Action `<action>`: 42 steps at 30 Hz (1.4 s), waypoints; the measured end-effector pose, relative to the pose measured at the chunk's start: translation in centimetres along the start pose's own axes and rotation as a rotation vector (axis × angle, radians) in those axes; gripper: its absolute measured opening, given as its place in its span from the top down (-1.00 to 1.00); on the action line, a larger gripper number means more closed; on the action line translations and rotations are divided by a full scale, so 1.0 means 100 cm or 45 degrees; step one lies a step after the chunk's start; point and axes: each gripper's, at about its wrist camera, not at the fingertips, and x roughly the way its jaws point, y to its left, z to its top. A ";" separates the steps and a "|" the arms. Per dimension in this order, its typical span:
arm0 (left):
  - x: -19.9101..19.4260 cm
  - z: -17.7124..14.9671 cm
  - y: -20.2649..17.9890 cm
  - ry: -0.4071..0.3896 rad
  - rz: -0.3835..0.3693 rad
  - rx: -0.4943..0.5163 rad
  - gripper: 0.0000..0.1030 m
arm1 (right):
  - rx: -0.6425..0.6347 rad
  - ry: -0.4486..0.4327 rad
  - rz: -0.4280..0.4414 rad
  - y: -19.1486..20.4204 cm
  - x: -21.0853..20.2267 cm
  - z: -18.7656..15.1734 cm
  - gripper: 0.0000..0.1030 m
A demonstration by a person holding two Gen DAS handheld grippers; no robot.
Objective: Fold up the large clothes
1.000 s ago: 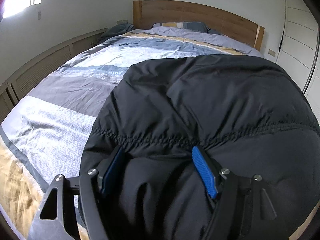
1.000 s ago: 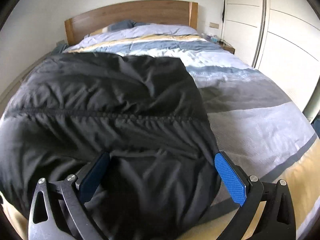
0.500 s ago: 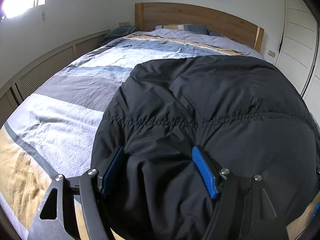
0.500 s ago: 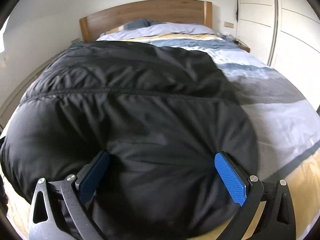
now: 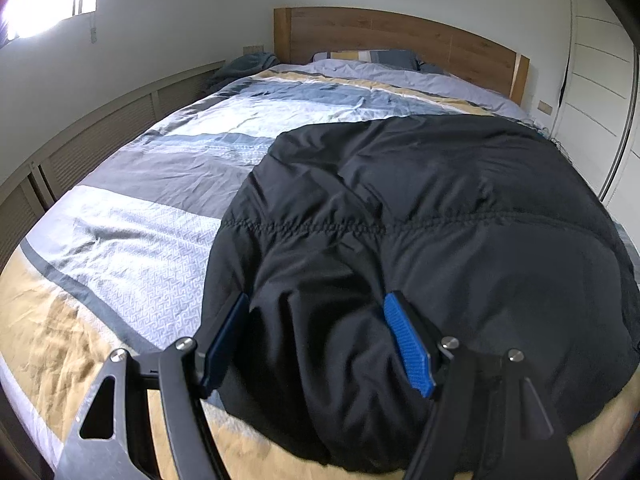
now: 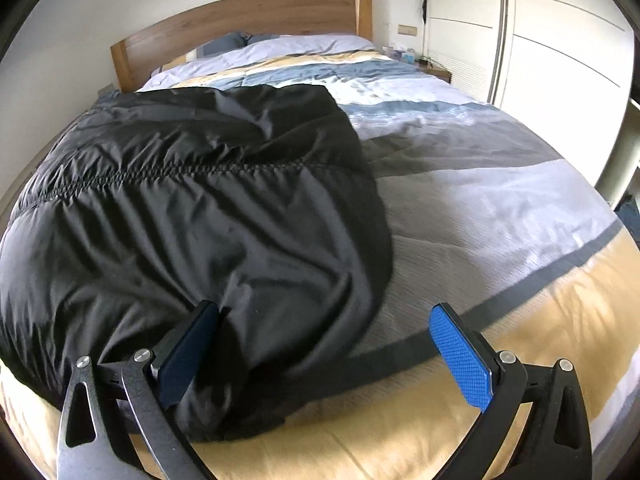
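Note:
A black padded jacket (image 5: 420, 220) lies spread on the striped bed cover (image 5: 140, 216), with a stitched seam running across it. My left gripper (image 5: 316, 340) is shut on a thick bunch of the jacket's near hem, and creases run out from its blue pads. In the right wrist view the jacket (image 6: 200, 208) covers the left half of the bed. My right gripper (image 6: 324, 352) stands wide open at the jacket's near right corner. Its left pad touches the fabric, while its right pad (image 6: 460, 360) hangs free over the bed cover (image 6: 500, 208).
A wooden headboard (image 5: 400, 36) and pillows (image 5: 368, 56) are at the far end. Low louvred cabinets (image 5: 100, 136) line the wall on the left. White wardrobe doors (image 6: 560, 60) and a nightstand (image 6: 432, 68) stand on the right. The bed's near edge is right below the grippers.
The left gripper drew back with the hem, and more bed shows around the jacket. In the right view the puffed jacket settled and slid left, baring the right pad.

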 end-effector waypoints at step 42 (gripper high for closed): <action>-0.280 -0.076 -0.020 -0.212 -0.042 0.061 -0.35 | -0.225 -0.426 0.276 0.082 -0.318 -0.083 -0.99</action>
